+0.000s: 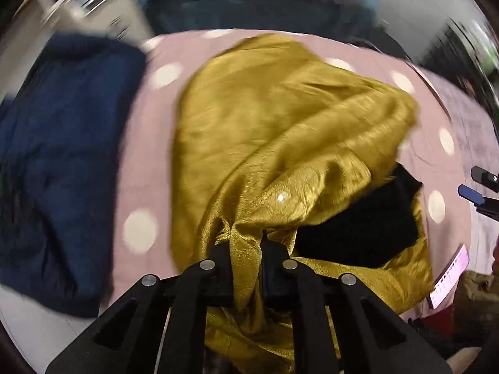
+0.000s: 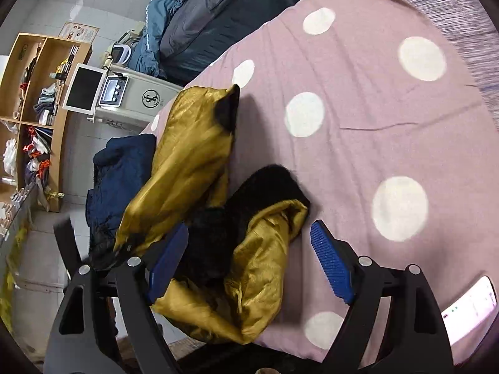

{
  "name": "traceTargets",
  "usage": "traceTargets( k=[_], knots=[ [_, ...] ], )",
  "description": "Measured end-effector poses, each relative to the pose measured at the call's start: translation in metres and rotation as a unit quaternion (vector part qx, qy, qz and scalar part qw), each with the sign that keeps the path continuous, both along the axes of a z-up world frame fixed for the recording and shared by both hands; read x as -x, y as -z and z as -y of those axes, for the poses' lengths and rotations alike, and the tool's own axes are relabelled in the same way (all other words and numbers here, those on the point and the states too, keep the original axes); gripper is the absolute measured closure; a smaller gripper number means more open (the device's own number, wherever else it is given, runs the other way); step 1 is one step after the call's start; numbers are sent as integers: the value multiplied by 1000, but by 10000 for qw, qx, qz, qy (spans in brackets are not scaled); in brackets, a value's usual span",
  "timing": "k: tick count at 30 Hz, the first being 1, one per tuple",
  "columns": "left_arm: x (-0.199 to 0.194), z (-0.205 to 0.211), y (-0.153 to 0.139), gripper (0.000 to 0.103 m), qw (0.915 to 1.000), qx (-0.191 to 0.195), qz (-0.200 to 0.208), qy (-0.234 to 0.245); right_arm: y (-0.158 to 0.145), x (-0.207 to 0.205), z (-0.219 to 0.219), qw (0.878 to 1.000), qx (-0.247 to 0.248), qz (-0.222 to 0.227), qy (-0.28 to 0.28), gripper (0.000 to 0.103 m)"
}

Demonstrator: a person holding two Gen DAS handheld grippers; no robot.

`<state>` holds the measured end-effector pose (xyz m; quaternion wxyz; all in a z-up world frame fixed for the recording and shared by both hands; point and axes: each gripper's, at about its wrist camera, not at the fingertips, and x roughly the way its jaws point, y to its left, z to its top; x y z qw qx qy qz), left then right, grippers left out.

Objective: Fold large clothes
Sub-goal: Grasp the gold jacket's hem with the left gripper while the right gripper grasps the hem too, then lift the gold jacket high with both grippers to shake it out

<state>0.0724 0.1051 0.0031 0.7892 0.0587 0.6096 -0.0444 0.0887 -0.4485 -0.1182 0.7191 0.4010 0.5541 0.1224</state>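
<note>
A golden satin garment [image 1: 280, 118] with a black fleecy lining [image 1: 358, 224] lies crumpled on a pink bed cover with white dots [image 1: 146, 155]. My left gripper [image 1: 246, 243] points steeply down and is shut on a bunched fold of the golden cloth at the garment's near edge. At the right rim of the left wrist view the right gripper's fingers [image 1: 480, 187] show. In the right wrist view the right gripper [image 2: 249, 258] stands open, its blue pads [image 2: 332, 261] apart over the near end of the garment [image 2: 187, 155], where the black lining [image 2: 212, 243] is turned out.
A dark navy garment [image 1: 62, 155] lies left of the golden one, at the bed's edge [image 2: 121, 171]. A lit phone [image 2: 471, 305] rests on the cover near the right gripper. Beyond the bed are heaped blue-grey bedding [image 2: 202, 15], a white box [image 2: 140, 99] and a wooden shelf [image 2: 31, 109].
</note>
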Motion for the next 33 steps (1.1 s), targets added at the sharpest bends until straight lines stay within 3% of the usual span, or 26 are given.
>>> traceTargets(
  k=[3,7,9,12,14,16,20,23,26,29,31,33],
  knots=[
    [20,-62,-4,93,9978,10,-35,-664,13,-41,-20,9985,-530,-124,-76,22],
    [48,-121,5,93,9887,191,-150,-1480,36,-96,-68,9908,-1271,-362,-294,22],
    [58,-138,11,93,9836,356,-196,-1756,52,-117,-100,9907,-1165,-591,-381,22],
    [60,-147,17,93,9816,491,-221,-1834,67,-139,-148,9934,-654,-587,-738,23],
    [59,-148,20,93,9811,573,-237,-1836,68,-146,-174,9935,-484,-465,-921,39],
    [60,-146,21,93,9823,547,-240,-1773,63,-148,-198,9907,-458,-334,-1236,71],
    [52,-135,14,93,9852,571,-101,-1616,27,-135,-232,9789,59,243,-2028,89],
    [40,-125,-9,93,9864,711,241,-1461,-5,-126,-208,9822,-463,569,-1730,93],
    [29,-111,-50,93,9840,922,764,-1322,-45,-118,-160,9829,-1153,902,-1121,95],
    [24,-92,-105,94,9757,1186,1449,-1141,-103,-102,-109,9733,-1411,1624,-806,95],
    [29,-73,-153,94,9638,1518,1997,-902,-155,-82,-80,9589,-1414,2312,-841,95],
    [39,-46,-193,94,9552,1477,2520,-485,-197,-57,-59,9415,-1380,2932,-922,95]
  ],
)
